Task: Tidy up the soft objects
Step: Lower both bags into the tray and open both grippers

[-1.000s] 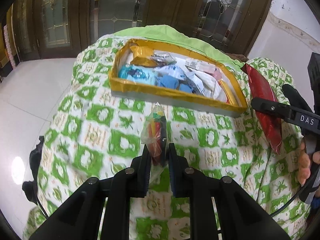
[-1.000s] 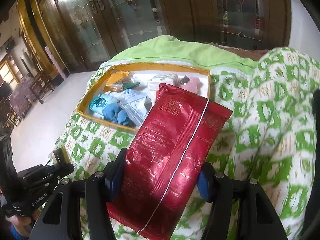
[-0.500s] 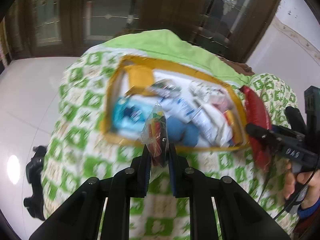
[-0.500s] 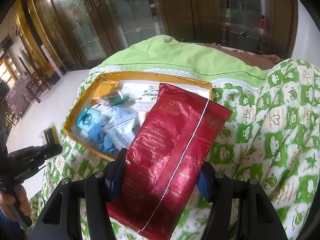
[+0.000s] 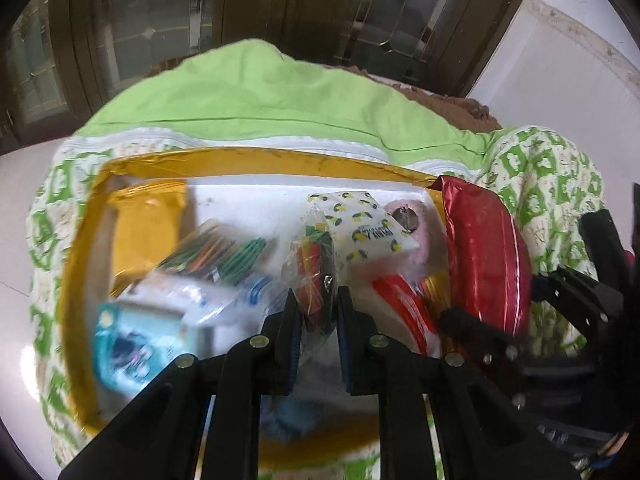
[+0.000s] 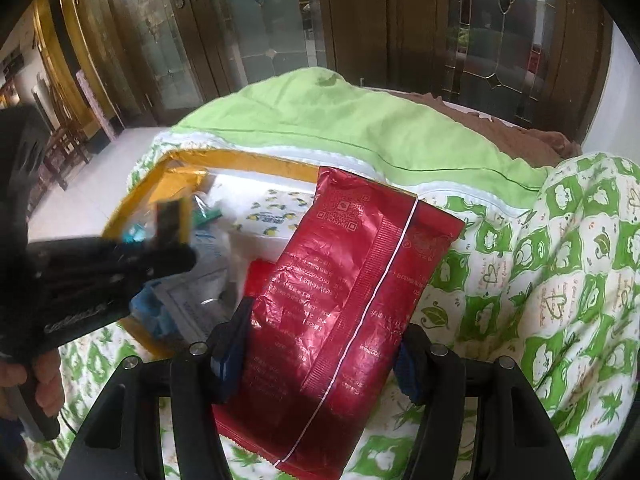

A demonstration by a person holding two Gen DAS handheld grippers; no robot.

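Note:
My left gripper [image 5: 316, 312] is shut on a small clear packet [image 5: 310, 268] with red, orange and green contents, held above the yellow-rimmed box [image 5: 256, 162]. The box holds several soft packs: a lemon-print tissue pack [image 5: 368, 224], a blue packet [image 5: 128, 348], a packet of coloured sticks [image 5: 216, 256]. My right gripper [image 6: 320, 356] is shut on a large red foil pouch [image 6: 344, 292], which hangs beside the box's right end. The same red foil pouch [image 5: 484, 256] shows at the right in the left wrist view, and the left gripper [image 6: 120, 264] reaches over the box [image 6: 236, 160] in the right wrist view.
The box rests on a green-and-white patterned quilt [image 6: 560, 264] with a plain green sheet [image 5: 260, 96] behind it. Dark glazed wooden doors [image 6: 400, 20] stand beyond. White tiled floor [image 5: 24, 184] lies to the left. A hand [image 6: 44, 384] grips the left tool's handle.
The left gripper has carried the clear packet forward from over the quilt to over the box. The right gripper with the red pouch has come closer to the box's right end.

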